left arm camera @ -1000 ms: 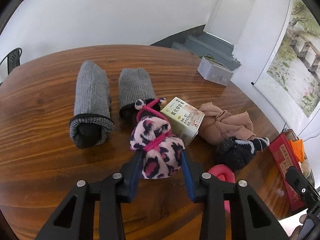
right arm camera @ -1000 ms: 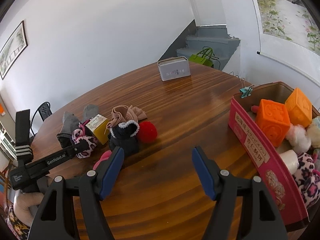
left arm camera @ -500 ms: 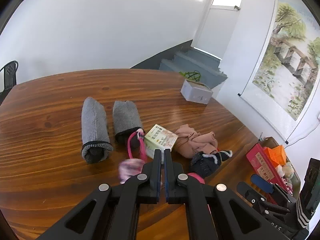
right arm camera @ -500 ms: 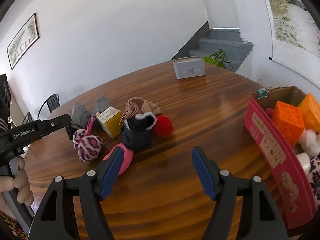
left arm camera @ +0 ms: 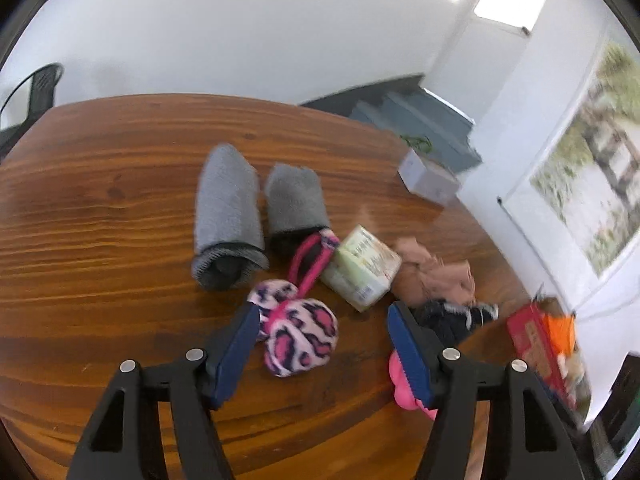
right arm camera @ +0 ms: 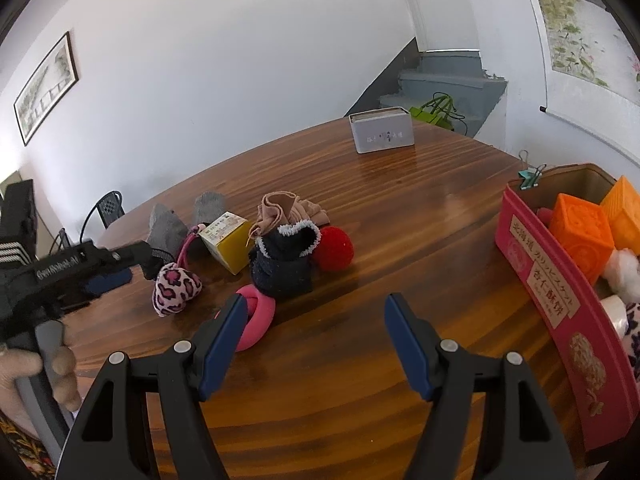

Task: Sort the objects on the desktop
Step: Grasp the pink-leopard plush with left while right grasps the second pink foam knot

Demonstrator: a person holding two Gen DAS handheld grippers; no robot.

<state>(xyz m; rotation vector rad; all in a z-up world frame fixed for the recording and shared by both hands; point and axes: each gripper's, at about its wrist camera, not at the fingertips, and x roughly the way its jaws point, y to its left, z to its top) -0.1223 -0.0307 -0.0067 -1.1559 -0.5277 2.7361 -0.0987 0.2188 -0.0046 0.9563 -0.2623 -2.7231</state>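
A pink leopard-print plush pouch (left arm camera: 298,332) with a pink loop lies on the wooden table (left arm camera: 100,240). It sits between the fingers of my left gripper (left arm camera: 322,312), close to the left pad; the jaws are opening and do not press on it. The right wrist view shows the same pouch (right arm camera: 174,288) just beyond the left gripper (right arm camera: 120,270). My right gripper (right arm camera: 315,300) hangs open over bare wood, with a pink ring (right arm camera: 256,316) by its left finger. Behind lie a dark blue sock (right arm camera: 284,260), a red pompom (right arm camera: 334,248), a yellow-green box (right arm camera: 228,240), a beige stocking (right arm camera: 288,208) and two grey socks (left arm camera: 228,216).
A red cardboard box (right arm camera: 560,304) at the right table edge holds orange cubes (right arm camera: 580,236) and soft toys. A grey tin (right arm camera: 382,132) stands at the far side. A green binder clip (right arm camera: 530,176) is clipped on the box. A hand (right arm camera: 60,364) holds the left gripper's handle.
The left jaws, spread around the pouch a second ago, closed fully and have spread again. The pouch has shifted a little nearer on the table. The right gripper stays open.
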